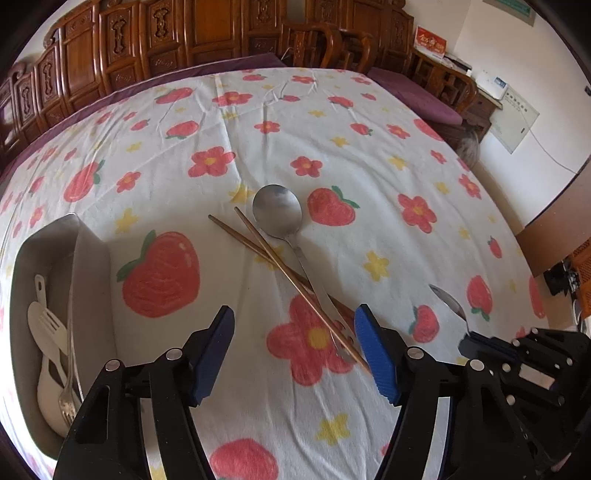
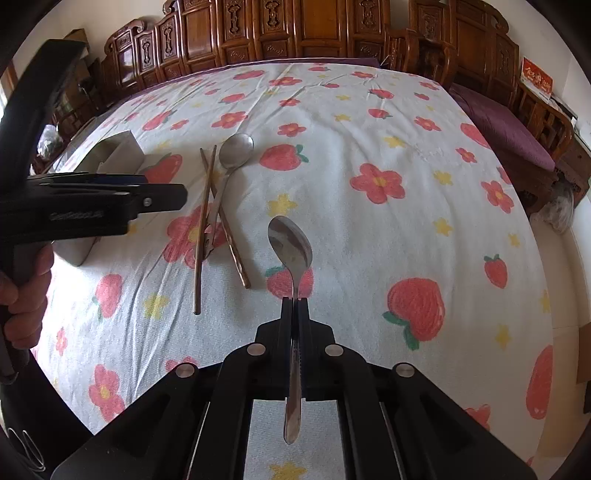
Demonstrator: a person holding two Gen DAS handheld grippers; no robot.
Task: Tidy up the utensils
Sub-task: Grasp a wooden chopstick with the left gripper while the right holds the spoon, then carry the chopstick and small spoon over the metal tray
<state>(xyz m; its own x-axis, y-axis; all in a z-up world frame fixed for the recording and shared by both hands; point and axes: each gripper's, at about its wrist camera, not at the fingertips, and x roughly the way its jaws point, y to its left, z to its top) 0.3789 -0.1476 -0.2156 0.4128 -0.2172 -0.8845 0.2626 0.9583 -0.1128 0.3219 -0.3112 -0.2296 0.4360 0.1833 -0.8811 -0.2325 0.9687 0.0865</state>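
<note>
My right gripper point(image 2: 295, 300) is shut on the handle of a small steel spoon point(image 2: 290, 243) and holds it above the cloth; that spoon also shows at the right of the left wrist view point(image 1: 448, 303). My left gripper point(image 1: 295, 347) is open and empty, its blue pads point(image 1: 373, 349) just short of the near ends of two wooden chopsticks point(image 1: 295, 288) and a large steel spoon point(image 1: 277, 208) lying crossed on the tablecloth. The same pile shows in the right wrist view point(image 2: 221, 192). A grey organizer tray point(image 1: 90, 266) at left holds a white spatula, a white fork and a metal fork.
The table wears a white cloth point(image 2: 369, 229) with strawberries and flowers. Carved wooden cabinets point(image 2: 295, 29) and chairs stand behind it. A purple cushioned bench point(image 2: 502, 125) is at the right.
</note>
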